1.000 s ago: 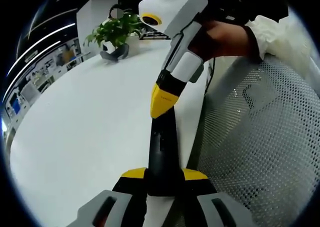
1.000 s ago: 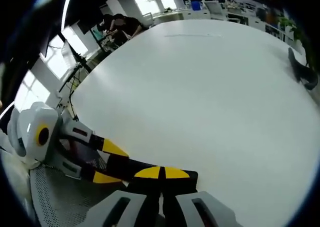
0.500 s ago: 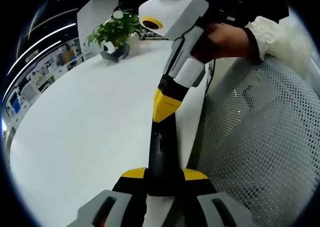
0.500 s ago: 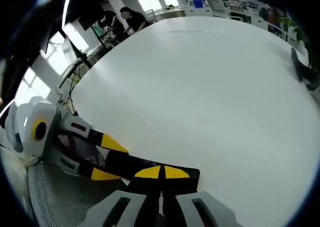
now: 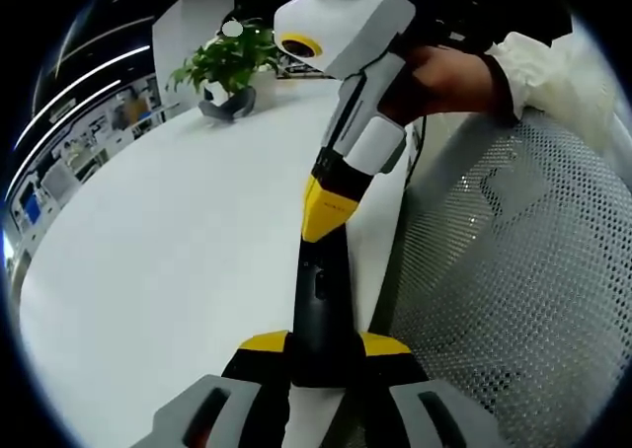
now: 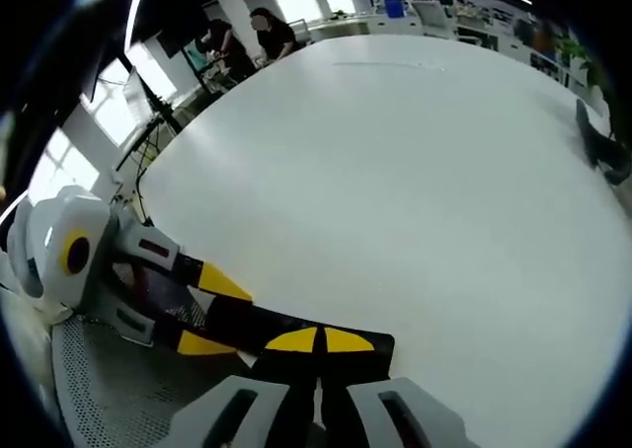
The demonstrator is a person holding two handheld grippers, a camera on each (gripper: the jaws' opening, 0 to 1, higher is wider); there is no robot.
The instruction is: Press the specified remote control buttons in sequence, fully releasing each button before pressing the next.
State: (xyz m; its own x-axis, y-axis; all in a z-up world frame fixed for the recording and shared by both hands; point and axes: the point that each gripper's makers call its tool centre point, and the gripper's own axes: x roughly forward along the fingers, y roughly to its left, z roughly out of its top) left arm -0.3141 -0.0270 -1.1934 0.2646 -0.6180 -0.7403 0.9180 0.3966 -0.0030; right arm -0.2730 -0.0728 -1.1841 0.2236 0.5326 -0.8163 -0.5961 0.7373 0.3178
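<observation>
Remote control point(image 5: 321, 300) at table point(image 5: 168, 241) edge, clamped by left hand-held gripper point(image 5: 321, 354), right hand-held gripper point(image 5: 324, 206) closed atop.

Left gripper view looks along table point(image 5: 178, 221) edge, close above; right gripper view faces across it; both share remote point(image 5: 321, 300).

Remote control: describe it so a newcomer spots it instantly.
Find the big white table; at its near edge, beside the grey mesh chair, the left gripper clamps the remote control. It is the slim black bar that the right gripper touches with its yellow tip.
</observation>
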